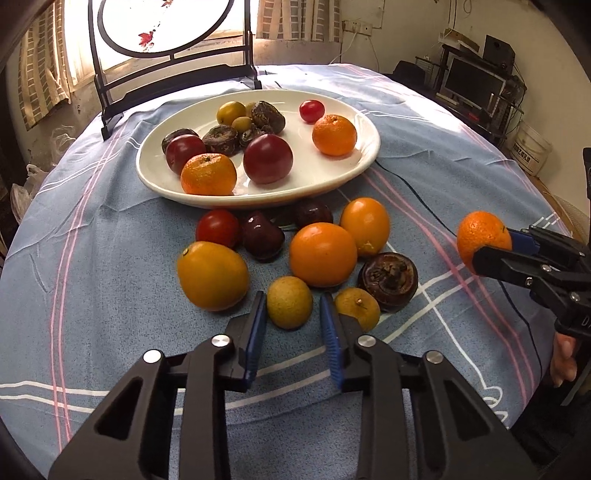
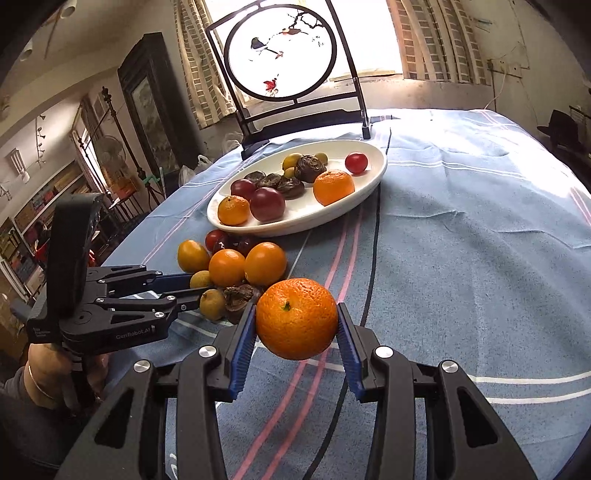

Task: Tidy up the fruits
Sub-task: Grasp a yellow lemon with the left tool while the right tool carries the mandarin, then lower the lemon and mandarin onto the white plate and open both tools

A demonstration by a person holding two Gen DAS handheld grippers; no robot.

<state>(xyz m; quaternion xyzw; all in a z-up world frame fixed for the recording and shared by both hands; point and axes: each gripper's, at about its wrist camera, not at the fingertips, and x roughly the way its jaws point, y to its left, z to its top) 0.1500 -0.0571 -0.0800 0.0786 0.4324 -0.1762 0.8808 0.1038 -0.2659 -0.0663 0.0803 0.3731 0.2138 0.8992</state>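
Observation:
A white oval plate (image 1: 184, 192) (image 2: 373, 181) holds several fruits: mandarins, red plums, dark water chestnuts, small yellow fruits. In front of it a loose pile lies on the cloth: oranges (image 1: 322, 254), a cherry tomato (image 1: 217, 228), dark cherries, a water chestnut (image 1: 388, 280). My left gripper (image 1: 291, 306) (image 2: 201, 286) is open, its fingers on either side of a small tan longan (image 1: 289, 302) on the cloth. My right gripper (image 2: 296, 320) (image 1: 487, 240) is shut on a mandarin (image 2: 296, 317) (image 1: 482, 236), held above the cloth right of the pile.
A blue striped cloth (image 2: 461, 258) covers the round table. A black-framed round painted screen (image 2: 280, 55) (image 1: 166, 29) stands behind the plate. A thin black cable (image 2: 373, 258) runs across the cloth. Shelves and a monitor (image 1: 472, 83) stand beyond the table.

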